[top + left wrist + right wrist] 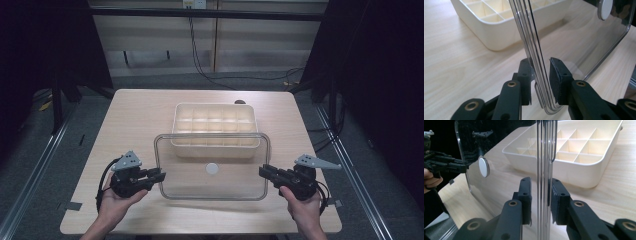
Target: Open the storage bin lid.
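Both claws are clenched on the clear rectangular plastic lid: the left claw grips its left edge, the right claw its right edge. The lid hangs over the near side of the table, overlapping the near rim of the cream plastic compartment tray. To seat it well, I judge both hands should keep it level, carry it farther and align the corners before lowering. One lid, one tray, two claws.

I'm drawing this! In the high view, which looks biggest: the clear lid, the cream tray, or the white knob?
1. Clear lid, though it is held closer to the camera, which may help.
2. Cream tray, a bit smaller.
3. White knob, smallest by far.
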`<state>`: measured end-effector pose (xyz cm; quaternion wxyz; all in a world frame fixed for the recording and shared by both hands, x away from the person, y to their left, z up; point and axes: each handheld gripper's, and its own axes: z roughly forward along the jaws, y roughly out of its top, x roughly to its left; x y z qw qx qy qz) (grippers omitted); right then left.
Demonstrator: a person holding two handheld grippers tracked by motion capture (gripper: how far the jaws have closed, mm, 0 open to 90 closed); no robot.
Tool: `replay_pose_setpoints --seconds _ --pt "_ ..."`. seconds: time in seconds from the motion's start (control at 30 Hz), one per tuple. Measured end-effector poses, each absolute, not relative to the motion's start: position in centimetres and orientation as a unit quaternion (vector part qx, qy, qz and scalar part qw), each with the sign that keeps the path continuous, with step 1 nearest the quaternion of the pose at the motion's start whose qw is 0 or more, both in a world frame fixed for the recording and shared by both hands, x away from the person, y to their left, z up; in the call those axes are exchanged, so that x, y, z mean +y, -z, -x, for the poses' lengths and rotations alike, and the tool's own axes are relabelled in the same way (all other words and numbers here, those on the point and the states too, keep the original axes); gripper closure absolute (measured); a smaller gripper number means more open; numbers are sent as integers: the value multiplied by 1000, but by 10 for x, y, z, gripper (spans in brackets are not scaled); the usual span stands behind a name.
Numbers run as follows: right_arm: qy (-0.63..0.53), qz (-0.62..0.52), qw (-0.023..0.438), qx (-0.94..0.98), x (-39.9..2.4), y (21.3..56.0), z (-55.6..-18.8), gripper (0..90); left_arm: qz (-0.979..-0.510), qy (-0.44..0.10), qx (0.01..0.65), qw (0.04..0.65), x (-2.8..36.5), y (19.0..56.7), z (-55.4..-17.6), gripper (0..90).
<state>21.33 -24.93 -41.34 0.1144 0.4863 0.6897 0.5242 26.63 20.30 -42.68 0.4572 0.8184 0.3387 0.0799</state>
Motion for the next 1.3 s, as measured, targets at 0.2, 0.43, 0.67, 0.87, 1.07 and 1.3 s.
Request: replay_pose_setpoints --seconds 0.2,0.43,0.67,0.87,1.07,1.3 --pt "-514 -491 99 696 -248 424 -211 731 -825 -70 342 444 205 433 -262 721" --pt "-504 -498 81 701 -248 440 -207 731 -832 -52 346 431 206 446 -260 722" --pt "-496 -503 78 704 -248 449 -204 724 -834 -50 340 432 206 450 -253 727" --pt "-485 -501 82 712 -244 453 -206 717 -831 -45 341 436 211 453 -254 717" --pt "-472 -505 86 717 -241 459 -209 696 -835 -50 336 433 210 455 -250 699" --pt "-471 -505 84 718 -240 462 -210 680 -836 -49 336 431 210 458 -250 678"
